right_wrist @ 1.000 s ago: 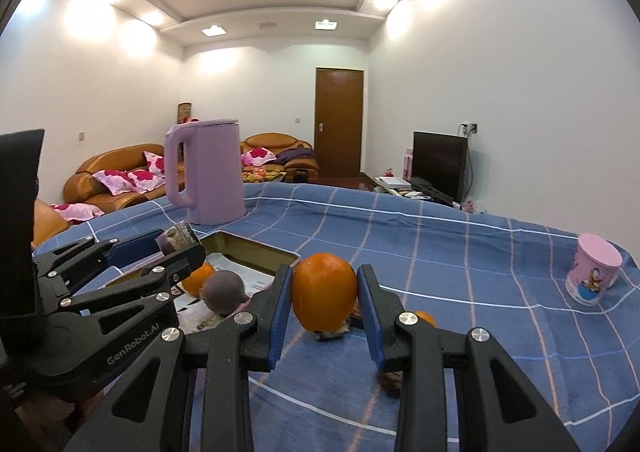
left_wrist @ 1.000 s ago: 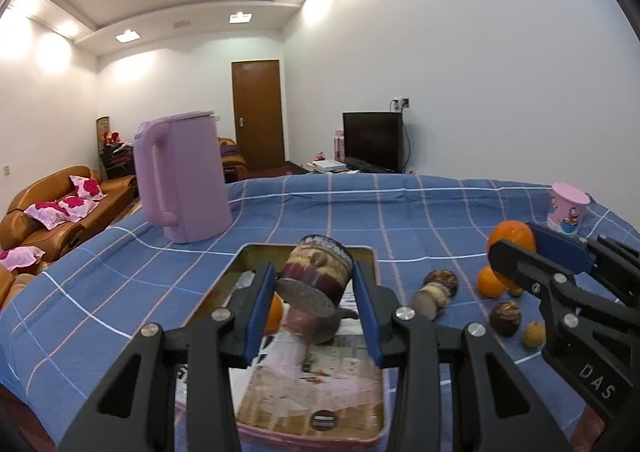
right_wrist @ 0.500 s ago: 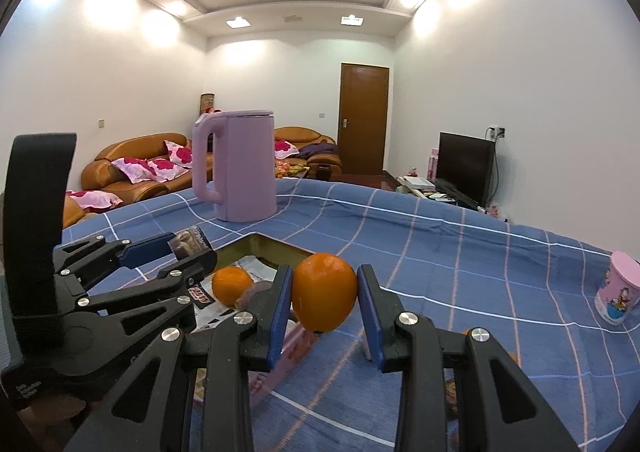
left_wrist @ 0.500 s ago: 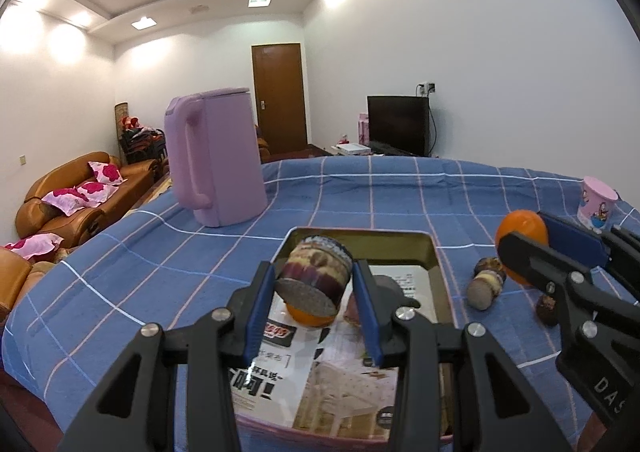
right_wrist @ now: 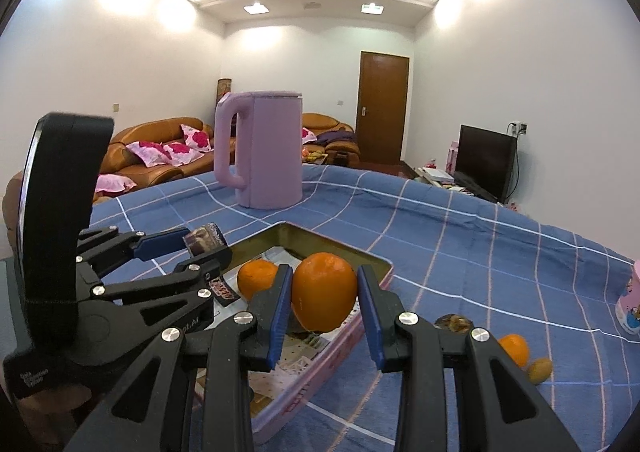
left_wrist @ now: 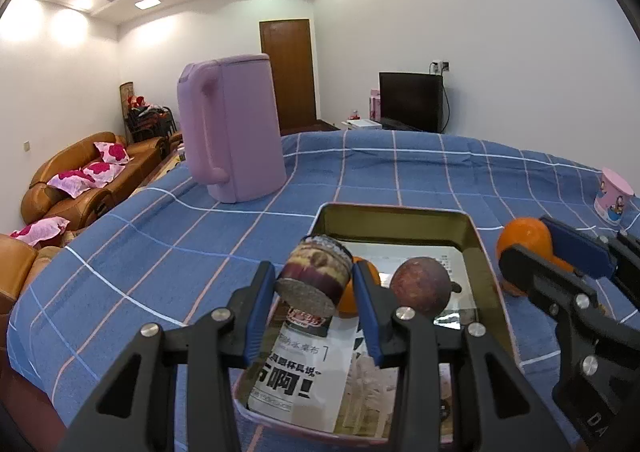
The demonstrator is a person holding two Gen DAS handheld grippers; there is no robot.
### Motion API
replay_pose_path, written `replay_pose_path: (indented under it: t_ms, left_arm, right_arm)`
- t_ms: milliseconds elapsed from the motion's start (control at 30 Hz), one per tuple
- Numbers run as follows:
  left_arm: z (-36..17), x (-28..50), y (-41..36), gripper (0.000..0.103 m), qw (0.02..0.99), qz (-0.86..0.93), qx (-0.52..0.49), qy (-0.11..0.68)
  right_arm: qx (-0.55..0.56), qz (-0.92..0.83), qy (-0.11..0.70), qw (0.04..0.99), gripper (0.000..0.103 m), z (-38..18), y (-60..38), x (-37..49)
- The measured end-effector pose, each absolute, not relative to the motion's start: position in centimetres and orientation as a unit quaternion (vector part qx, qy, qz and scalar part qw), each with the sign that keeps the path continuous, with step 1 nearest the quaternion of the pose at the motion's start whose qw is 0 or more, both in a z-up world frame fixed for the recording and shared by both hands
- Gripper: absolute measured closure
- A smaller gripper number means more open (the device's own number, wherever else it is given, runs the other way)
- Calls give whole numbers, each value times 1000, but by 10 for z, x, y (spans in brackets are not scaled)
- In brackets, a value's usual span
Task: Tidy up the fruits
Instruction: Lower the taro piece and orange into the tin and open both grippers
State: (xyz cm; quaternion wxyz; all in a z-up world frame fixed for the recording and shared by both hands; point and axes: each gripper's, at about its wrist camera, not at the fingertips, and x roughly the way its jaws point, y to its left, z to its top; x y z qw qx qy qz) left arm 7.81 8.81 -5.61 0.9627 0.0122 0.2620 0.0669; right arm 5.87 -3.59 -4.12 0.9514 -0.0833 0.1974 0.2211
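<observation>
While both grippers carry loads, the step in hand reads as placing them into the tray [left_wrist: 476, 252], a shallow gold-walled tin with a pink outer rim, lined with printed paper, sitting on the blue checked bench [left_wrist: 160, 252] in front of the lilac kettle [left_wrist: 236, 132]. Judgement: bring each load over bare lining before releasing, low enough that nothing rolls, and keep the two grippers from crowding each other.

Right gripper [right_wrist: 324, 300]: jaws clamped on a large orange [right_wrist: 324, 298], smooth, glossy, slightly oval, hanging over the tray's near-right edge. It should go down clear of the smaller orange [right_wrist: 257, 278] already in the tray.

Left gripper [left_wrist: 314, 286]: jaws clamped on a short brown banded cylinder [left_wrist: 316, 276], tilted, flat grey end facing the camera; what it is I cannot tell. It hangs over the tray's left half.

Also in the tray: a dull purple-brown round fruit [left_wrist: 420, 286]. Outside it, on the bench: a small orange [right_wrist: 514, 348] and a smaller yellowish fruit [right_wrist: 540, 370].
</observation>
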Motion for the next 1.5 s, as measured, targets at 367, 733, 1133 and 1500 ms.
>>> replay_pose_path:
  t_ms: [367,733,1133,1500]
  left_arm:
    - [-64,89,90,61,953,59,21,298]
    - [-70,96,87,61,944,44,28,325]
    - [-73,96,86,59,941,44,29,335]
    - [-69,86,80,38,944,40,30,325]
  right_arm:
    - [-92,231,227,942,68,-51,-24,66]
    - [-88,241,284,924,68,-60,-21,83]
    - [-83,243,305,917,66,-64,-22,88]
    - [-65,226,275,932,57,-57,-37,78]
